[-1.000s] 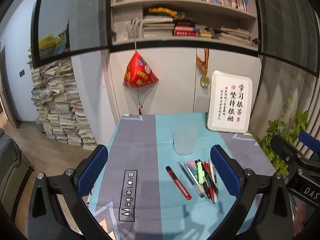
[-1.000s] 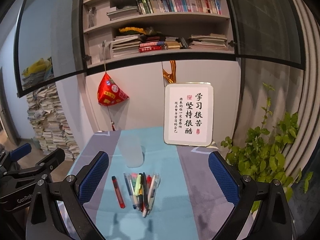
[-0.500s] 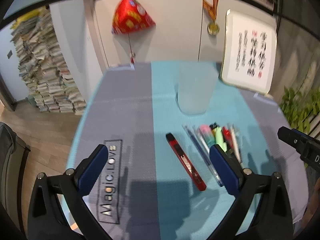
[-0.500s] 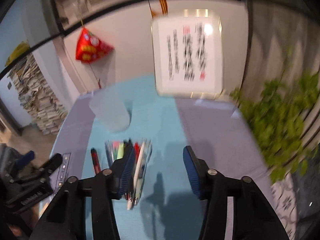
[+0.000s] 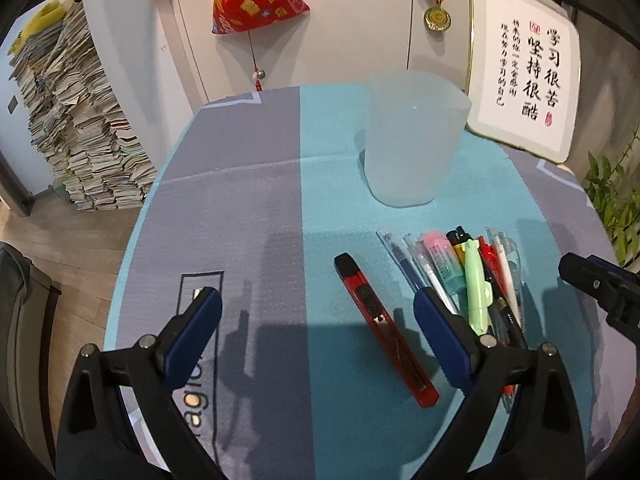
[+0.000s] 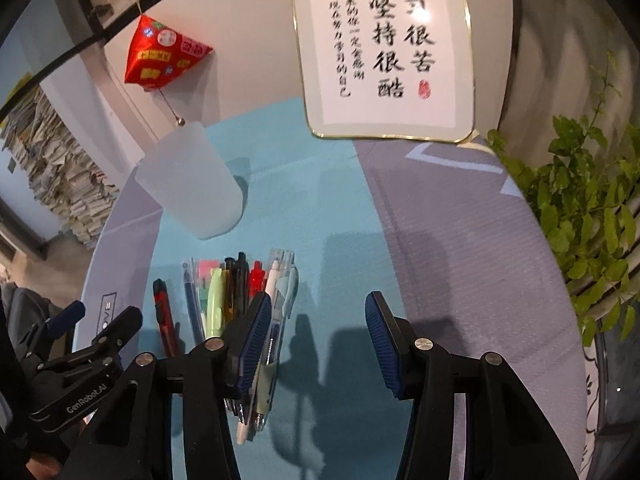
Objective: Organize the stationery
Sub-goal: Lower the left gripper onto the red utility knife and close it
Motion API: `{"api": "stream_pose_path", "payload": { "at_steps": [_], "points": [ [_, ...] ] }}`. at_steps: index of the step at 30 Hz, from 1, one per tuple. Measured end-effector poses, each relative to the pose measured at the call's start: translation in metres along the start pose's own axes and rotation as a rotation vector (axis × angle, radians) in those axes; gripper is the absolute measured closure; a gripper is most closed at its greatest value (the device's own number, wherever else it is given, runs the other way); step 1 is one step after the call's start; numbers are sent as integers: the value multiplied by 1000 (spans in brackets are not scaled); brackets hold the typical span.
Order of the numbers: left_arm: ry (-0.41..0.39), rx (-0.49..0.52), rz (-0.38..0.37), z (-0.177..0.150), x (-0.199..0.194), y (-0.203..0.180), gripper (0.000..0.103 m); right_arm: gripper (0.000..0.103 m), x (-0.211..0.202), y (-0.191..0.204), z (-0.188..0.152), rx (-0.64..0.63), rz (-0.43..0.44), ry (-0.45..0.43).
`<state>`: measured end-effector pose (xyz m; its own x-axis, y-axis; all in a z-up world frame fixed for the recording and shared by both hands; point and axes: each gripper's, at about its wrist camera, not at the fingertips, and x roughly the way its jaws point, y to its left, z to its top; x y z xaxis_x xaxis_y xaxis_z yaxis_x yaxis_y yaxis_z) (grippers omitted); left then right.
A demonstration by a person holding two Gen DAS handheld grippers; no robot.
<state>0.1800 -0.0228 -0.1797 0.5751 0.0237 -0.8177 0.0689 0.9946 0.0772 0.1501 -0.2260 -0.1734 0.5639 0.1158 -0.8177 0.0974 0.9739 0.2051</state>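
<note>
Pick one pen from the outer edge of the bundle of coloured pens [image 6: 248,296] at your right gripper's [image 6: 318,346] ten o'clock, then lift it to the frosted translucent plastic cup [image 5: 414,140] standing at twelve o'clock beyond. That gripper sits half open, empty, tilted steeply down. Your left gripper [image 5: 316,344] is wide, jaws closing, gripping nothing, with the red utility knife [image 5: 384,326] lying on the teal and grey tablecloth [image 5: 248,216] between its fingers
</note>
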Motion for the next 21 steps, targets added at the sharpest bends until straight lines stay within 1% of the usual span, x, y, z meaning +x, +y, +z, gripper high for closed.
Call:
{"api": "stream_pose_path", "payload": {
  "at_steps": [1, 4, 5, 6, 8, 9, 13, 14, 15, 16, 17, 18, 21],
  "points": [
    [7, 8, 5, 1, 4, -2, 10, 52, 2, 0, 0, -2, -3, 4],
    [40, 19, 5, 2, 16, -7, 19, 52, 7, 1, 1, -2, -5, 19],
    [55, 18, 1, 2, 21, -7, 23, 52, 7, 1, 2, 0, -5, 22],
    [67, 15, -5, 2, 24, -7, 27, 52, 5, 2, 1, -1, -7, 20],
    [87, 11, -11, 1, 31, -7, 31, 52, 0, 3, 0, -5, -12, 10],
    [94, 11, -14, 0, 33, -7, 34, 52, -1, 2, -1, -5, -12, 7],
    [105, 0, -35, 3, 40, -6, 38, 52, -10, -2, -6, 8, -10, -4],
    [108, -1, -39, 3, 40, -6, 40, 52, -13, -4, -7, 14, -9, -6],
    [109, -1, -50, 4, 40, -6, 50, 52, -15, -5, -9, 16, -8, -8],
    [107, -2, -71, 5, 40, -6, 56, 52, -18, -5, -11, 18, -7, -12],
    [105, -4, -92, 6, 40, -7, 69, 52, -22, -6, -13, 18, -8, -16],
    [102, 6, -87, 5, 38, -9, 79, 52, -24, -7, -14, 18, -8, -19],
    [109, 26, -90, 1, 34, -13, 90, 52, -30, -10, -20, 22, -9, -21]
  ]
}}
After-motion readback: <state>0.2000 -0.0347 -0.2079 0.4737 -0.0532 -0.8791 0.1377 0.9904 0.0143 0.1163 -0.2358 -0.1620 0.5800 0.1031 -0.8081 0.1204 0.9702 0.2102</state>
